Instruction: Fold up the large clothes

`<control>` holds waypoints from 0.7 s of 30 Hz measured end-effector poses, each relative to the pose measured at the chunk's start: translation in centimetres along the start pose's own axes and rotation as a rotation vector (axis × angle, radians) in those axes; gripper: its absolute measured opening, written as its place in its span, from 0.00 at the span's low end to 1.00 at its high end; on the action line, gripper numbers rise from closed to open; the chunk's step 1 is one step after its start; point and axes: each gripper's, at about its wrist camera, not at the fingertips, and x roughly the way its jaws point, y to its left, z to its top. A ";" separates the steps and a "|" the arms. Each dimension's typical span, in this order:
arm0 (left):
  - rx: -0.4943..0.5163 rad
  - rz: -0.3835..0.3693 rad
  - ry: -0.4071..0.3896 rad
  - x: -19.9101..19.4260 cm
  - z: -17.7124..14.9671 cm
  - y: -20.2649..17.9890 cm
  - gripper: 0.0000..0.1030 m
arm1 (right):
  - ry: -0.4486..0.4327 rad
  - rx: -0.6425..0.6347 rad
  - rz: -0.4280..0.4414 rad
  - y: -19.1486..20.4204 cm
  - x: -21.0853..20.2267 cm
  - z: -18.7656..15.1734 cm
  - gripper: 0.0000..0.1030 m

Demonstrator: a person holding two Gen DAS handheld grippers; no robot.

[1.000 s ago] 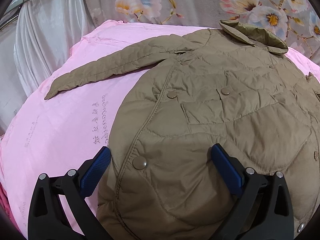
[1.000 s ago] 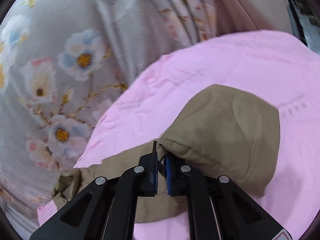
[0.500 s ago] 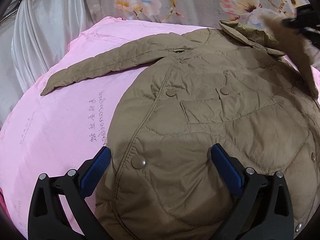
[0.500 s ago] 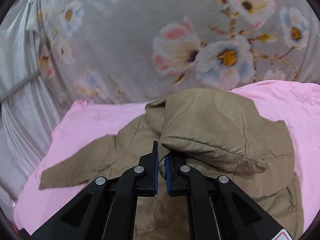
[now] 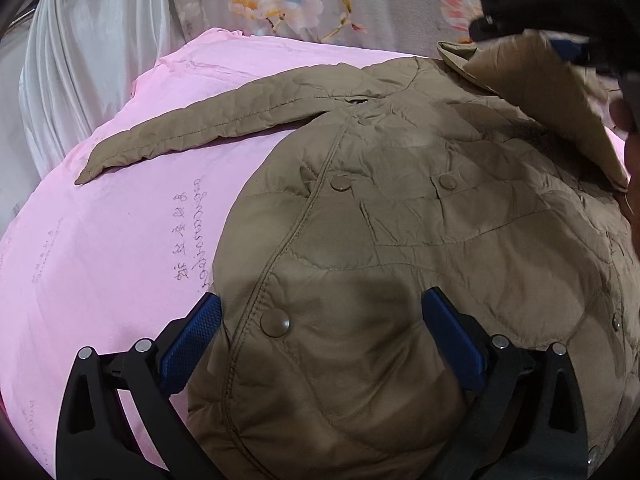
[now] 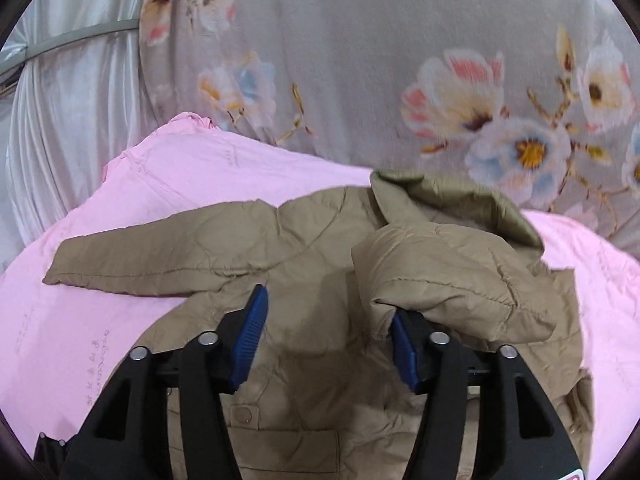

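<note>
A: Jacket (image 5: 400, 240) is lying on the pink sheet (image 5: 120, 260), soft, puffy and light.

B: I am keeping the left gripper (image 5: 320, 344) spread; the right gripper (image 6: 324, 340) has just been opening, the sleeve (image 6: 448, 280) draping unpinched. I am advising a cuff grip.

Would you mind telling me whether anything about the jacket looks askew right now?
One sleeve is folded across the jacket, its cuff draped on a finger of the open right gripper; the other sleeve lies outstretched.
</note>
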 end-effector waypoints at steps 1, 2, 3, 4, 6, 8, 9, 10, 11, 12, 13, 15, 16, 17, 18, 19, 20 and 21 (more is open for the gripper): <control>0.000 0.000 0.000 0.0 0.0 0.0 0.96 | 0.008 -0.033 -0.027 0.6 0.3 0.1 0.64; -0.001 -0.002 0.000 0.0 0.0 0.0 0.96 | 0.036 -0.068 -0.046 1.0 0.9 0.3 0.66; -0.003 -0.004 0.001 0.0 0.0 0.1 0.96 | 0.075 -0.095 -0.057 1.4 1.8 0.2 0.64; -0.005 -0.008 0.001 0.0 0.0 0.1 0.95 | 0.121 -0.110 -0.063 1.4 2.7 -0.4 0.63; -0.015 -0.021 0.003 0.0 0.0 0.3 0.95 | 0.174 -0.073 -0.034 0.4 3.3 -2.3 0.62; -0.022 -0.046 0.009 -0.1 0.2 0.7 0.95 | 0.190 -0.018 -0.014 -1.1 2.8 -4.1 0.61; -0.023 -0.059 0.014 -0.2 0.4 0.8 0.95 | 0.187 0.015 -0.028 -2.4 2.1 -5.0 0.61; -0.028 -0.072 0.014 -0.4 0.6 1.0 0.95 | 0.177 0.041 -0.037 -3.3 1.3 -5.7 0.61; -0.039 -0.088 0.010 -0.8 1.0 1.3 0.95 | 0.164 0.073 -0.036 -4.5 0.5 -6.2 0.61; -0.048 -0.102 0.003 -1.2 1.6 1.5 0.95 | 0.152 0.110 -0.027 -5.7 -0.4 -6.7 0.61; -0.053 -0.116 -0.014 -1.8 2.5 1.6 0.95 | 0.139 0.155 -0.016 -7.1 -1.3 -7.1 0.62; -0.044 -0.115 -0.035 -2.2 4.3 1.3 0.95 | 0.123 0.239 -0.001 -9.5 -2.5 -7.7 0.62; -0.040 -0.110 -0.047 -2.4 5.8 1.0 0.95 | 0.117 0.282 0.007 -10.6 -2.9 -7.9 0.62; -0.038 -0.105 -0.055 -2.4 6.7 0.8 0.95 | 0.112 0.329 0.023 -11.8 -3.0 -8.0 0.62; -0.036 -0.090 -0.065 -2.4 7.9 0.5 0.95 | 0.112 0.384 0.044 -13.0 -2.9 -8.1 0.62; -0.037 -0.080 -0.074 -2.5 8.7 0.4 0.95 | 0.114 0.432 0.065 -13.9 -2.7 -8.2 0.62; -0.038 -0.075 -0.082 -2.5 9.2 0.4 0.95 | 0.115 0.494 0.091 -15.0 -2.2 -8.5 0.62; -0.037 -0.065 -0.089 -2.6 9.7 0.3 0.95 | 0.117 0.553 0.111 -15.9 -1.7 -8.8 0.62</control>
